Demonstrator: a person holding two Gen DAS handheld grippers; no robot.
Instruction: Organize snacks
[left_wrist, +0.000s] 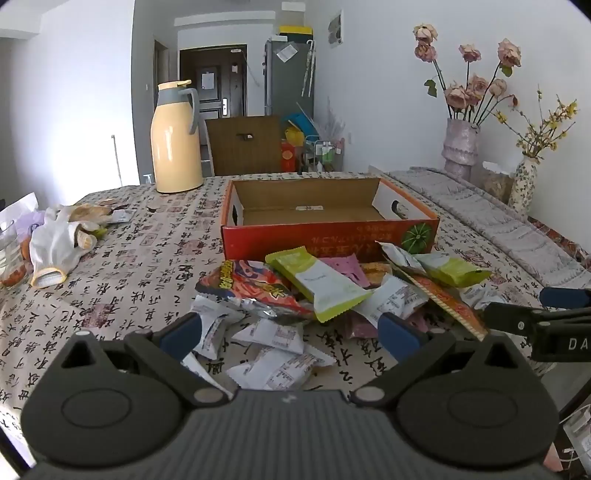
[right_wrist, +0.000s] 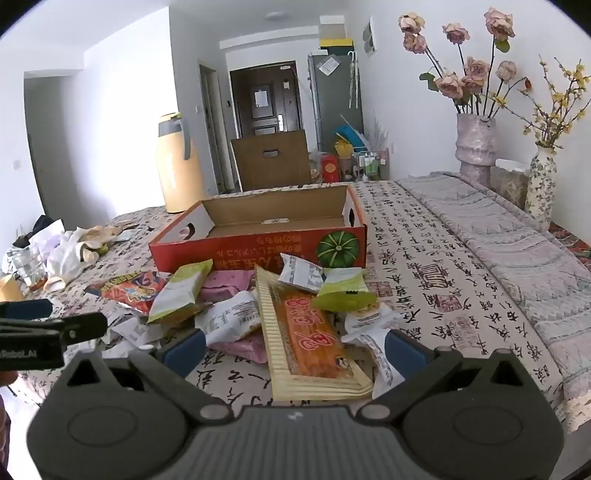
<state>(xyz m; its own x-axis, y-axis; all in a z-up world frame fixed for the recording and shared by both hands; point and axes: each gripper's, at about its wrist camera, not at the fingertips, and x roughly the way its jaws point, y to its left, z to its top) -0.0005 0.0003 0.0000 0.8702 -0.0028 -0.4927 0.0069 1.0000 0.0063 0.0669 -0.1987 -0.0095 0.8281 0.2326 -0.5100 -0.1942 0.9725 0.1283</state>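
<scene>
Snacks (left_wrist: 325, 291) are heaped on the table (left_wrist: 140, 273) just ahead of both grippers, before an empty red box (left_wrist: 325, 236). Left gripper (left_wrist: 291, 328) and right gripper (right_wrist: 295, 349) are spread wide, nothing clamped; white packets (left_wrist: 273, 354) are seen between the left fingers.

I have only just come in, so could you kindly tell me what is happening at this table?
A person holds a two-finger tool in each hand over a pile of snack packets on the patterned tablecloth. The left tool and the right tool are both wide open and hold nothing. Behind the pile, the red cardboard box stands open with no snacks in it, so sorting has not begun. A yellow thermos stands further back.
</scene>
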